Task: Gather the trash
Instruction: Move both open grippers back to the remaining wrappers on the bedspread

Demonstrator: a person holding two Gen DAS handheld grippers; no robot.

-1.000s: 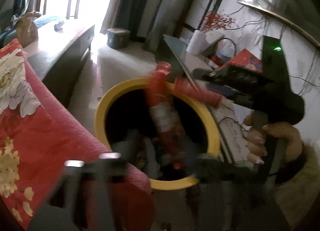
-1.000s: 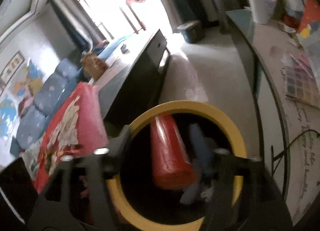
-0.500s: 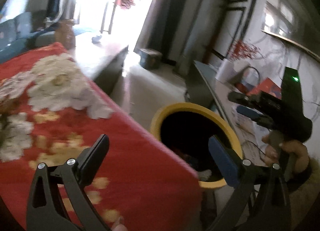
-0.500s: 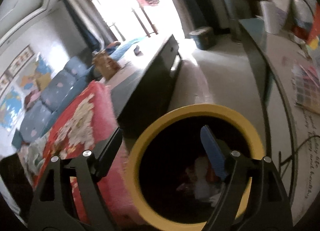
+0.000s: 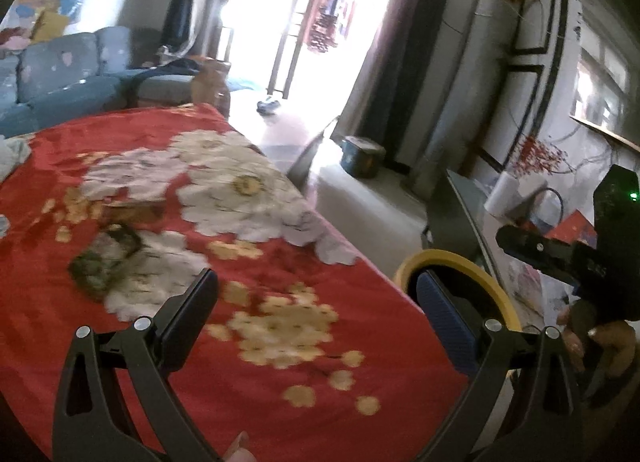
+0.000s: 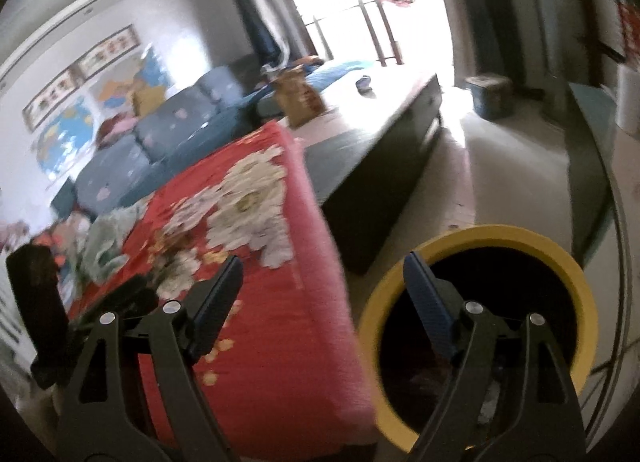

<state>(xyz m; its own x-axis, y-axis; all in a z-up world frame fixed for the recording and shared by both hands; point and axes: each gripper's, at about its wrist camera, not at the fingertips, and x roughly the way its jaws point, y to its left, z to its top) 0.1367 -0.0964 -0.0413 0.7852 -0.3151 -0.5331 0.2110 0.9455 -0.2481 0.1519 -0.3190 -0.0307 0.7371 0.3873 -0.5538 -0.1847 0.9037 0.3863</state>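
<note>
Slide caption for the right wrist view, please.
Open, empty right tool straddling the red floral blanket and the yellow-rimmed trash bin.

Both claws, left [image 5: 316,302] and right [image 6: 324,282], now empty, off the yellow bin [image 6: 476,236].

Daylight floods through the glass doors [image 5: 296,17], blown out to white glare in both views. The red floral cover [image 5: 240,262] smears with motion blur. Fisheye distortion bends the edges; corners fall to black vignette.
</note>
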